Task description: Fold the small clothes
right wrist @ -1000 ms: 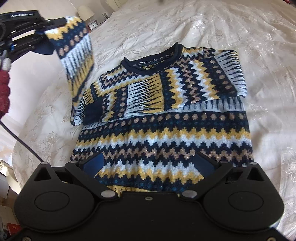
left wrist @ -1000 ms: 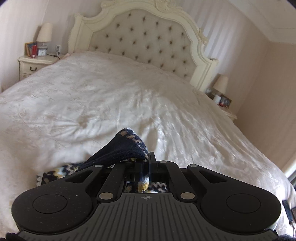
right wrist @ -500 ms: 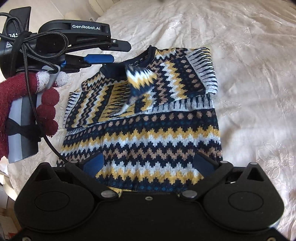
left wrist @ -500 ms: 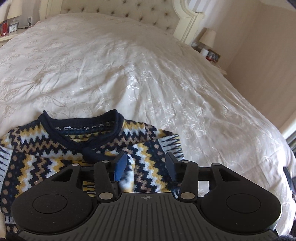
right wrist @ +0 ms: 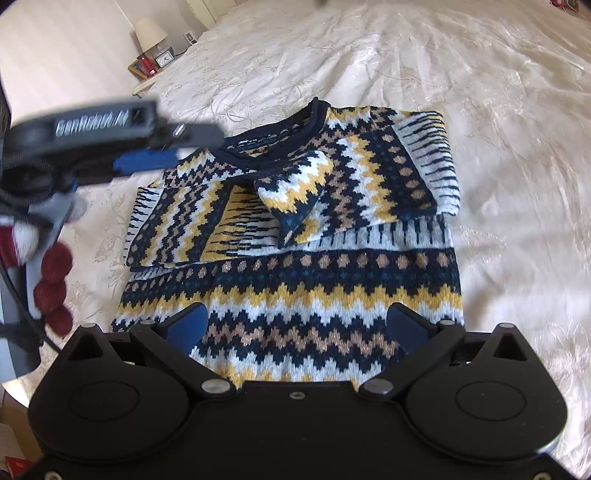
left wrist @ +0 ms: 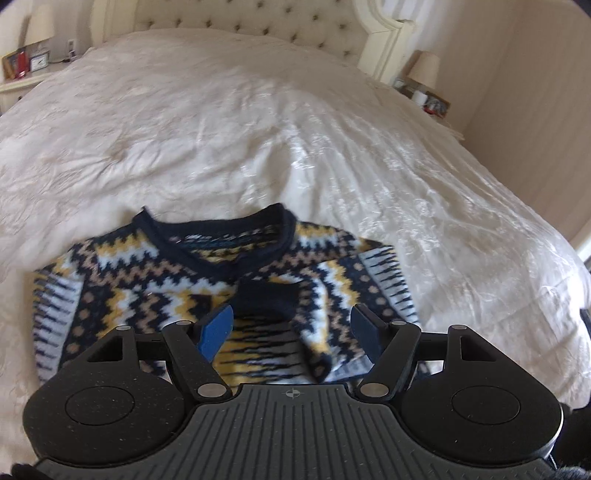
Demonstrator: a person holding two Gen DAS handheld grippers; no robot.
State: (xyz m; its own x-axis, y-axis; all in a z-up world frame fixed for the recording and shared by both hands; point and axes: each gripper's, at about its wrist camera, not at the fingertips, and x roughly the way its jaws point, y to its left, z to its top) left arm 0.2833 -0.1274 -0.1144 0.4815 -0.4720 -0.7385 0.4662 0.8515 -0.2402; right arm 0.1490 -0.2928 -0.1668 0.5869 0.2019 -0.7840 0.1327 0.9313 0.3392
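A navy, yellow and white zigzag sweater (right wrist: 295, 266) lies flat on the bed, collar away from me, both sleeves folded across the chest. The left sleeve's cuff (right wrist: 295, 192) rests crumpled on the chest; it also shows in the left wrist view (left wrist: 266, 299). My left gripper (left wrist: 291, 332) is open and empty, hovering over the chest, and appears blurred at the left of the right wrist view (right wrist: 147, 162). My right gripper (right wrist: 295, 328) is open and empty above the sweater's lower hem.
The cream bedspread (left wrist: 258, 129) surrounds the sweater. A tufted headboard (left wrist: 258, 18) is at the far end. Nightstands with lamps stand on both sides (left wrist: 29, 62) (left wrist: 424, 74). A wall (left wrist: 535, 92) runs along the right.
My left gripper carried the sleeve over the chest, opened and dropped it; the sleeve now lies folded on the sweater. The left gripper has drawn back a little. The right gripper stayed open over the hem.
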